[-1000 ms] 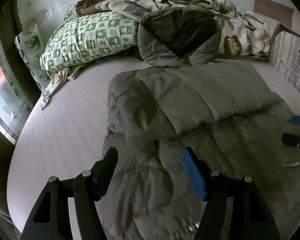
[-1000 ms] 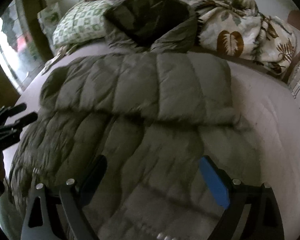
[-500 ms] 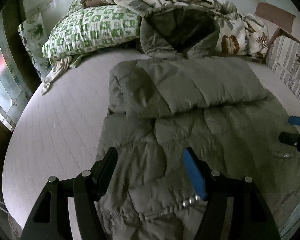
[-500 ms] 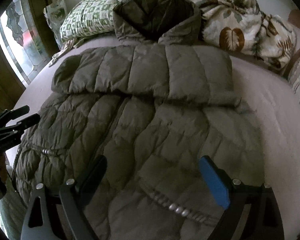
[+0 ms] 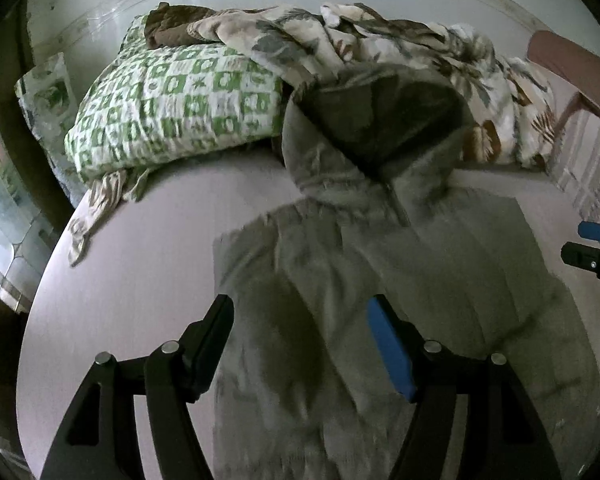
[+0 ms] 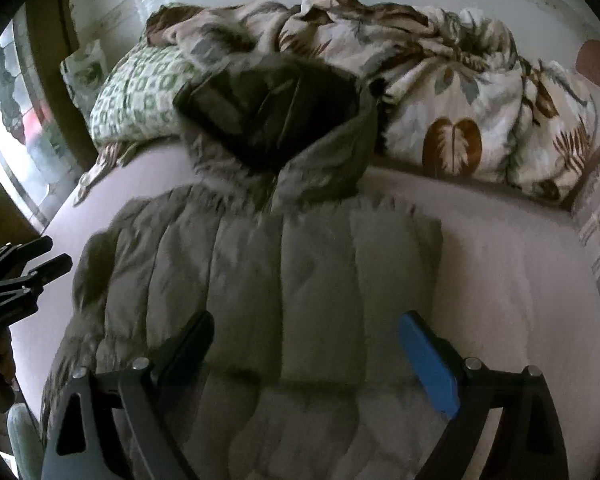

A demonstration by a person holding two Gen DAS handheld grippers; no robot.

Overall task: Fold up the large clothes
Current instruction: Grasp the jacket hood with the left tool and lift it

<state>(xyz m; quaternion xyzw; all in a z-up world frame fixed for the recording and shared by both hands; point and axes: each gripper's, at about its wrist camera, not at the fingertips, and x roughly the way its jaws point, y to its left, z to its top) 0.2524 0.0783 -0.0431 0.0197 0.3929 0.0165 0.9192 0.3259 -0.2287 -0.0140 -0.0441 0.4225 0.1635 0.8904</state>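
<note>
**Q:** Left wrist view: where does the padded jacket point(image 5: 380, 300) lie, and what has changed?

**A:** It lies flat along the middle of the bed point(image 5: 140, 280), hood point(image 5: 380, 128) toward the head edge, against the green checked pillow point(image 5: 172, 116) and the leaf-print quilt point(image 5: 500, 92). Half a second ago I saw the hem and its row of snaps near my jaws, below a band of padding lying across the chest. Now that band fills my near view and the hem is out of frame. I have moved up the garment toward the hood; the frames are blurred by motion. I judge the crosswise fold is laid and the next fold is being set up.

**Q:** And your jaws?

**A:** My left gripper point(image 5: 300, 344) hangs wide and empty over the jacket's left part, near its edge. In the right wrist view my right gripper point(image 6: 306, 356) is equally wide, holding nothing, over the jacket's right part, its blue finger point(image 6: 428, 364) above bare sheet.

**Q:** What does that mean for the task?

**A:** Nothing is gripped, so a fresh hold is needed, probably at the shoulders or hood. The thick padding may spring open again.
</note>
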